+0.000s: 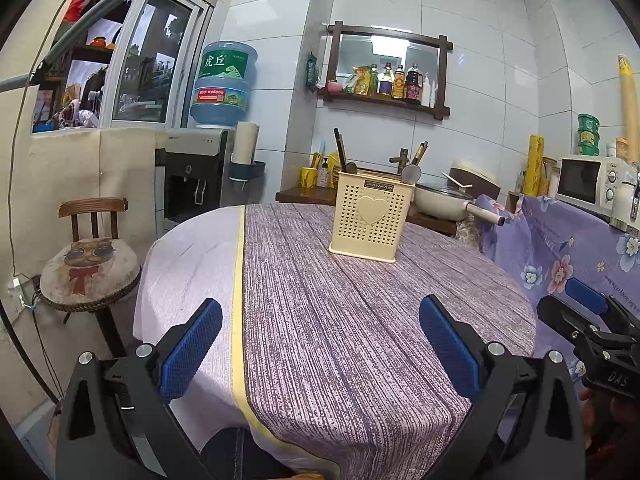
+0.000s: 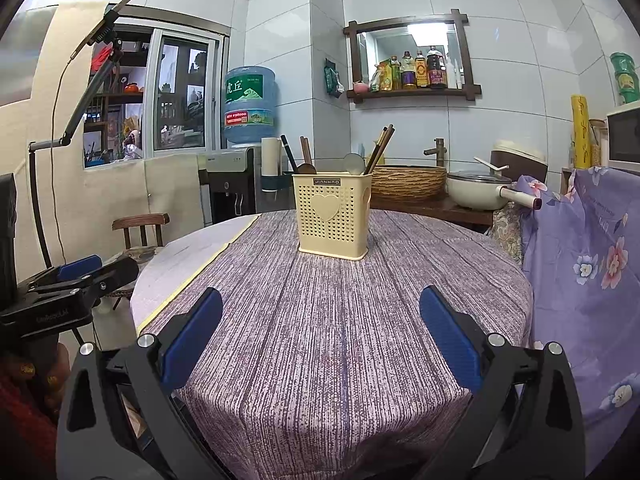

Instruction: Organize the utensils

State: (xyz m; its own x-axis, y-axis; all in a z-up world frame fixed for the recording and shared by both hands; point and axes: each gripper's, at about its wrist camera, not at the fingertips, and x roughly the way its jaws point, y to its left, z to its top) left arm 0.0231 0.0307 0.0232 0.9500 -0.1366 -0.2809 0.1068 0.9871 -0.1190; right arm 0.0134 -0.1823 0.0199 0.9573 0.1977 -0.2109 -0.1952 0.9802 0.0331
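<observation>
Above the table (image 1: 360, 320), both tools (image 1: 320, 344) (image 2: 320, 340) wide, empty

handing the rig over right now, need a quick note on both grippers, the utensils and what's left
Left gripper: open, empty, held over the near table edge.
Right gripper: open, empty, alongside it.
Cream perforated plastic utensil holder with a heart: upright on the round table's purple striped cloth.
Done: dark wooden chopsticks, a metal spoon and wooden spoons stand in the holder.
Left: no loose utensils show on the cloth, so likely nothing.
</observation>
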